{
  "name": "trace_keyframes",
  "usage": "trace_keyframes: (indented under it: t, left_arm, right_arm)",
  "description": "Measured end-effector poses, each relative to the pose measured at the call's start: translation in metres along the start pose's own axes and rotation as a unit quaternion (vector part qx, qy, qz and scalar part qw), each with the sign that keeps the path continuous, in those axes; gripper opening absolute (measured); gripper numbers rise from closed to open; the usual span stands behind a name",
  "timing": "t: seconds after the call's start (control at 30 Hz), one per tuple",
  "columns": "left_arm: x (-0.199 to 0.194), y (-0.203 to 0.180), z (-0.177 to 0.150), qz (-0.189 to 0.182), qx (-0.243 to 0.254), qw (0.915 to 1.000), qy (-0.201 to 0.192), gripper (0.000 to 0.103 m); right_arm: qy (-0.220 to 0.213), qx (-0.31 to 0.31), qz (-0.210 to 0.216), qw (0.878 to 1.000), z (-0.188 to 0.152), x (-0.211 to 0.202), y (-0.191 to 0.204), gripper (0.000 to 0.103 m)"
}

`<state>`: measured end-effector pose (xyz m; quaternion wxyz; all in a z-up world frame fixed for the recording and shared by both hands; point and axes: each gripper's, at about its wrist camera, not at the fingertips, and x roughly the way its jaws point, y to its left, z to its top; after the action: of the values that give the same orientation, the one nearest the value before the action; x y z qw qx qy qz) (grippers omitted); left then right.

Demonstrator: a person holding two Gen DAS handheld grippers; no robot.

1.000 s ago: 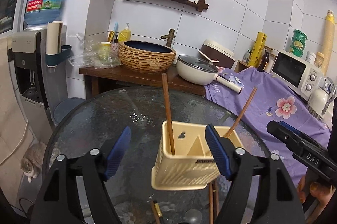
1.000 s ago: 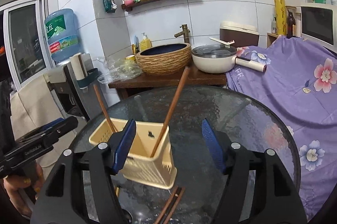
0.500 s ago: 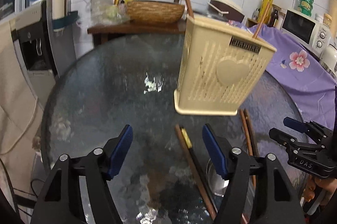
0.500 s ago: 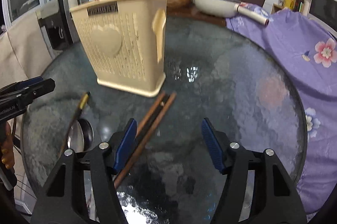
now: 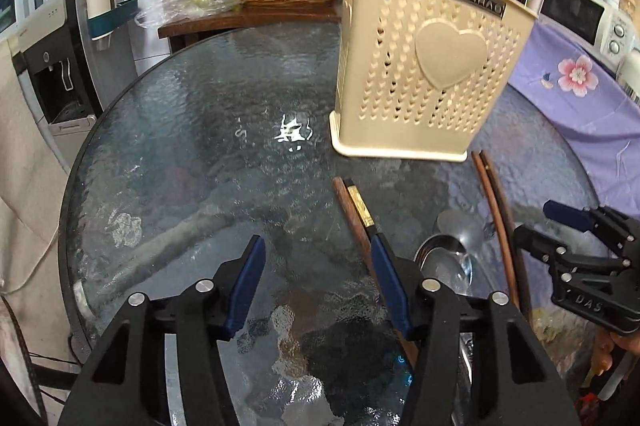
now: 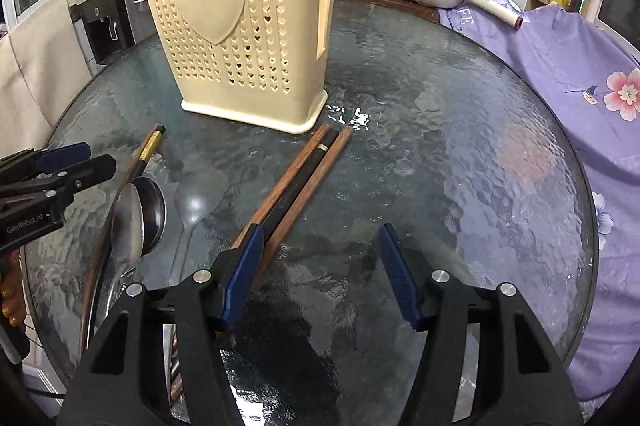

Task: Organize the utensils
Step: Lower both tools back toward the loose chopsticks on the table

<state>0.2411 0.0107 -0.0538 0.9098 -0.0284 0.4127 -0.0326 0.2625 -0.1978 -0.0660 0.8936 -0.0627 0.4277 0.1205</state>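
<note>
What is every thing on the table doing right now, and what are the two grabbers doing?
utensil holder: upright on the glass table, chopsticks poking out the top.
chopstick bundle: lying flat beside the holder's base.
gold-banded chopstick: lying flat.
spoons: lying flat.
left gripper: open, empty.
right gripper: open, empty.

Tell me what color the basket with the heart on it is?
The basket is cream yellow, with tiny heart holes. The right wrist view shows it best.

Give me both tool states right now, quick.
Left tool: open, holding nothing, above the glass table.
Right tool: open, holding nothing, beside the loose chopsticks.
</note>
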Motion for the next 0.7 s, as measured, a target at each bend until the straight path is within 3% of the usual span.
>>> trace_keyframes:
  t: [0.37,0.5,0.7]
  left_arm:
    - [0.005,-0.002,-0.002,0.003,0.025,0.9995,0.017,0.045]
    - [0.006,0.010,-0.004,0.011,0.016,0.9996,0.021,0.044]
    - [0.004,0.019,0.002,-0.013,-0.022,0.9995,0.017,0.044]
  right_arm:
    - [0.018,0.000,-0.013,1.000,-0.002,-0.007,-0.018,0.060]
    - [0.020,0.042,0.024,0.999,-0.003,-0.007,-0.029,0.060]
    - [0.019,0.066,0.030,0.997,0.002,-0.001,-0.027,0.057]
